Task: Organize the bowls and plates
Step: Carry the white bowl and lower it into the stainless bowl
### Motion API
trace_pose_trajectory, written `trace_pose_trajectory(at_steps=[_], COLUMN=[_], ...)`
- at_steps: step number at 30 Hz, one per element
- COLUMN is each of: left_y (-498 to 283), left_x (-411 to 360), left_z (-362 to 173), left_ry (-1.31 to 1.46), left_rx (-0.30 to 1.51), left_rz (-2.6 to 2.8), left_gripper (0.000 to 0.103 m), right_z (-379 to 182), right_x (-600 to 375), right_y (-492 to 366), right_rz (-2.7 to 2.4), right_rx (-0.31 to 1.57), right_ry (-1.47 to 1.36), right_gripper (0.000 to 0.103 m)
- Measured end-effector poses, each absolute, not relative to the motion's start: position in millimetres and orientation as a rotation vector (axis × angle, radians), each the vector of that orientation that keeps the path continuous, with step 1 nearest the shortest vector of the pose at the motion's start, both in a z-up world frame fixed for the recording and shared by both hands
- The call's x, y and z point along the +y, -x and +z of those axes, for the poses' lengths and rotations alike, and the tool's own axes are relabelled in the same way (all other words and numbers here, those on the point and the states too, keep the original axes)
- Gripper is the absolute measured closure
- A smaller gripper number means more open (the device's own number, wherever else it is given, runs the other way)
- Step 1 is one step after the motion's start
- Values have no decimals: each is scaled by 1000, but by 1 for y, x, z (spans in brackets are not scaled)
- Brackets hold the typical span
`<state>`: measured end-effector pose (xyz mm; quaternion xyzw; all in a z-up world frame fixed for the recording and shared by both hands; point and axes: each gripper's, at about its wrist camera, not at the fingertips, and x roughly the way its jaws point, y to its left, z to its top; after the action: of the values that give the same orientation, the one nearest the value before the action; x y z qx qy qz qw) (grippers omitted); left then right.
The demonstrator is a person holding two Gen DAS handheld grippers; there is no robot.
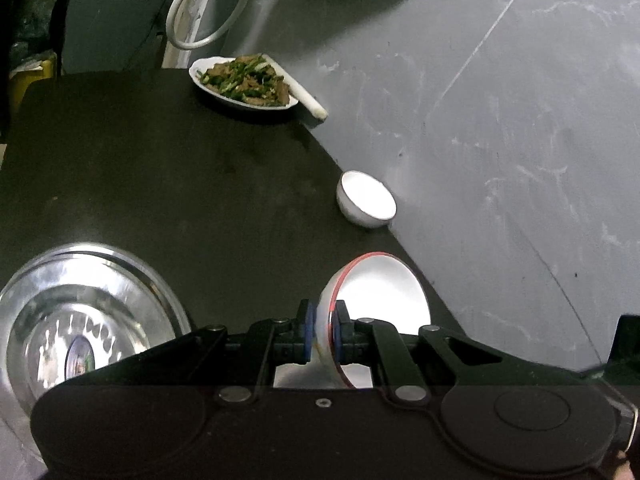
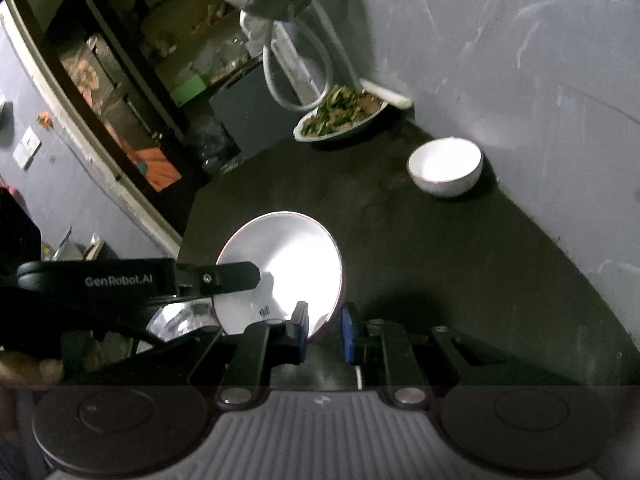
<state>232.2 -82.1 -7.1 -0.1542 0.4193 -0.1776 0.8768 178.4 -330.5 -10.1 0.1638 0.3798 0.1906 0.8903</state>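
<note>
My left gripper [image 1: 322, 330] is shut on the near rim of a white red-rimmed bowl [image 1: 384, 292], tilted above the dark table [image 1: 180, 184]. The same bowl [image 2: 288, 264] shows in the right wrist view, held by the left gripper [image 2: 224, 278] coming in from the left. My right gripper [image 2: 325, 334] is open, its blue pads either side of that bowl's near rim, apparently not clamping. A second small white bowl [image 1: 366, 199] [image 2: 445, 166] stands by the table's right edge. A plate of green vegetables and meat [image 1: 244, 82] [image 2: 340, 114] sits at the far end.
A shiny steel bowl [image 1: 80, 320] sits at the near left of the table; a bit of it shows under the left gripper [image 2: 176, 320]. A white tube [image 1: 308, 98] lies behind the food plate. A grey wall [image 1: 500, 120] borders the table on the right. Shelves [image 2: 120, 80] stand left.
</note>
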Motion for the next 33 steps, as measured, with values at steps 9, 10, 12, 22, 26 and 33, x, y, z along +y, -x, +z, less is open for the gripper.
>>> trace_pose_trajectory(at_steps=[9, 10, 12, 22, 26, 33], left_y=[-215, -214, -213, -212, -211, -212], left_x=[-75, -75, -74, -79, -79, -83], left_z=[-15, -17, -19, -31, -37, -42], left_ry=[289, 283, 276, 233, 228, 212], left_rx=[942, 957, 984, 1073, 1110, 1133], left_rz=[-367, -364, -355, -347, -342, -329], left_gripper=[93, 93, 93, 92, 92, 92], right_z=[-13, -13, -13, -23, -25, -28], right_x=[-324, -322, -319, -310, -308, -306], right_y=[-159, -158, -156, -155, -156, -159], right_rz=[434, 439, 447, 450, 456, 462], right_rx=[839, 847, 861, 945, 963, 993], right_ry=[-299, -292, -278, -235, -223, -206], right_gripper=[84, 84, 84, 84, 84, 84])
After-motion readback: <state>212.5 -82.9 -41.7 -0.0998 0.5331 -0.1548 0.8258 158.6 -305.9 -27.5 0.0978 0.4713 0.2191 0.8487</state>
